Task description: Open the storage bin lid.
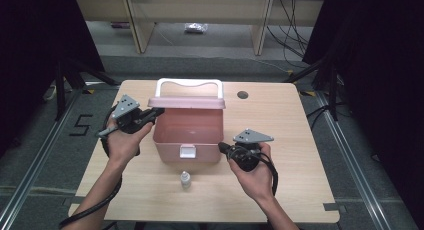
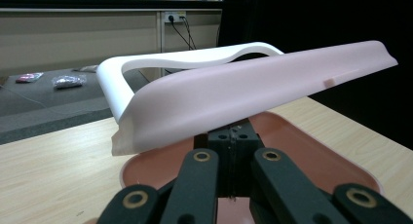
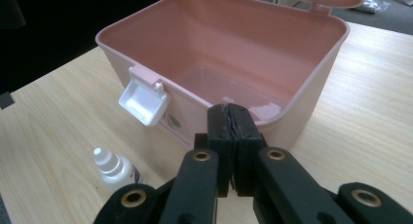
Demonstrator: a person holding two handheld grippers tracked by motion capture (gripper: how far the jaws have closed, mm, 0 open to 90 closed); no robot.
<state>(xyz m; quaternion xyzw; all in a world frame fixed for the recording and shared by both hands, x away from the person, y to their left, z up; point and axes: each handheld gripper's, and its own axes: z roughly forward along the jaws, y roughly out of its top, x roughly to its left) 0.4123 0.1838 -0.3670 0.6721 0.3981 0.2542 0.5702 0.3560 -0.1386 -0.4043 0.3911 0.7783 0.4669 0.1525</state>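
obstacle: pink box (image 1: 188, 132), raised lid (image 1: 186, 102) | bottle (image 1: 185, 179) in front | sides free

In the left gripper view the raised lid (image 2: 253, 92) covers most of the pink box (image 2: 311, 151) beneath it, and the lower frame edge cuts the gripper's linkage. In the right gripper view the lid's upper part runs off the top edge, and the small bottle (image 3: 113, 168) carries a label too small to read (its base sits behind the linkage).
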